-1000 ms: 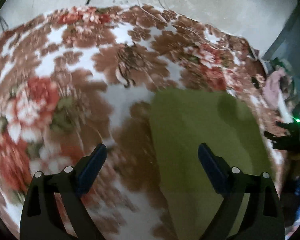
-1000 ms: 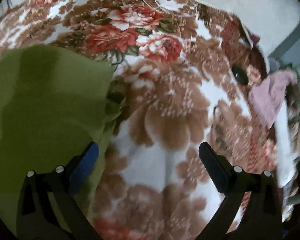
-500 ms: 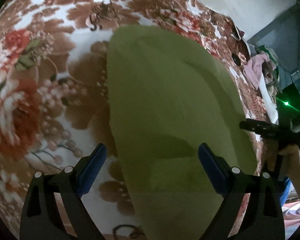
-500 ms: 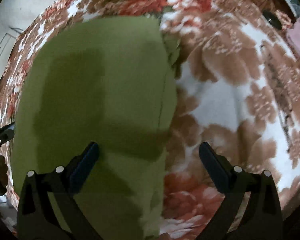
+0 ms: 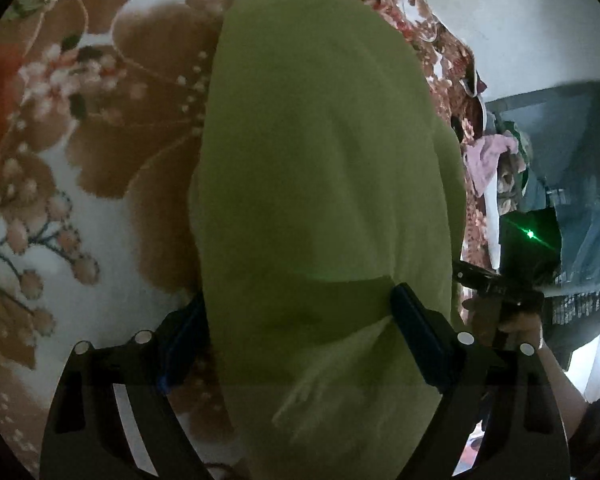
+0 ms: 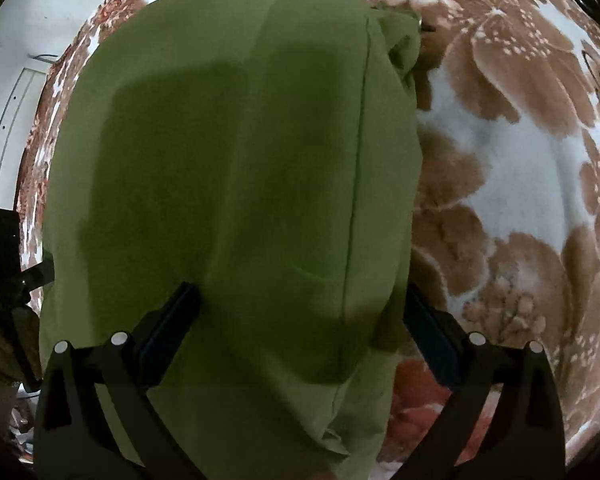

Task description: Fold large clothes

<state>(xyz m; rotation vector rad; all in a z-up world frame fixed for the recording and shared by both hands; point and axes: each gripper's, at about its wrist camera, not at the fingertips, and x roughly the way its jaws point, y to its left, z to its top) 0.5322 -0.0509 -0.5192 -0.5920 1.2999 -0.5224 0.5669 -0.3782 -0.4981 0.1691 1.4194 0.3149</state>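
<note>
An olive-green garment (image 5: 320,140) lies flat on a floral blanket (image 5: 100,140). My left gripper (image 5: 300,296) is low over the garment's near end, and its jaws are closing with the cloth between them. Its left finger is partly hidden behind the cloth's edge, and the pads are still far apart. In the right wrist view the same garment (image 6: 228,140) fills the left half, with a seam running along it. My right gripper (image 6: 300,290) stands open and straddles the garment's right edge over the blanket (image 6: 520,160). The other gripper shows at each view's side (image 5: 496,280) (image 6: 4,264).
A heap of pink and other clothes (image 5: 488,156) lies past the blanket's far right edge. A green light (image 5: 530,234) glows on the device above the right gripper, held by a hand (image 5: 516,320). A pale wall (image 6: 40,8) stands behind the bed.
Both grippers have sunk toward the bed and tipped downward. The green garment, earlier off to one side, now lies between the fingers of each.
</note>
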